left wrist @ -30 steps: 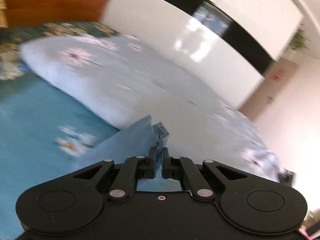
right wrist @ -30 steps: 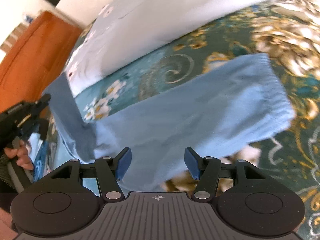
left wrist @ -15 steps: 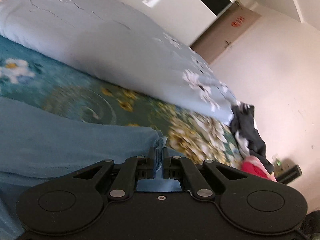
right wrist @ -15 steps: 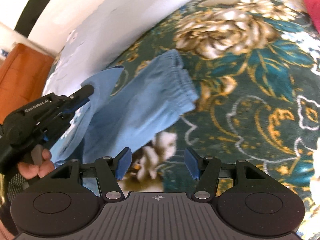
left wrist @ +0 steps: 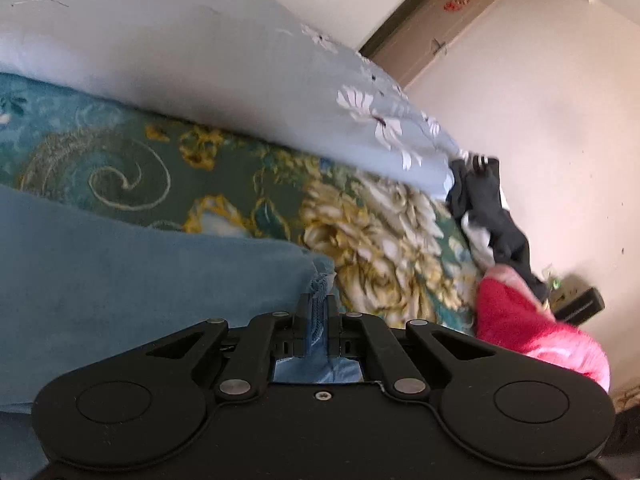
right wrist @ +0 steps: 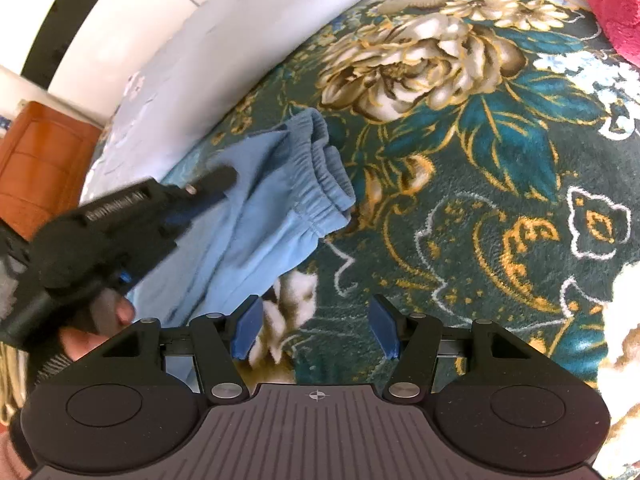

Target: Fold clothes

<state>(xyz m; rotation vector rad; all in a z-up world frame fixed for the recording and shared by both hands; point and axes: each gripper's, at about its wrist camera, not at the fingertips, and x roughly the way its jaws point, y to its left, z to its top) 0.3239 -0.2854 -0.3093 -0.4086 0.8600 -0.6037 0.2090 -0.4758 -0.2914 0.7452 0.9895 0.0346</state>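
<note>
— Where's the garment?
— My left gripper (left wrist: pixel 316 320) has its fingers pinched on the blue trousers (right wrist: pixel 280 208), which lie on the floral bed cover (right wrist: pixel 480 200); my right gripper (right wrist: pixel 316 328) hangs half-spread, empty.

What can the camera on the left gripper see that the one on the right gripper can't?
Only the left wrist view shows the door, the black clothing at the bed's edge, and blue cloth pinched in the left gripper. Only the right wrist view shows the orange cabinet, a hand, and the right gripper, jaws apart and holding nothing. Both show the blue garment, floral blanket, pale quilt and red cloth.
</note>
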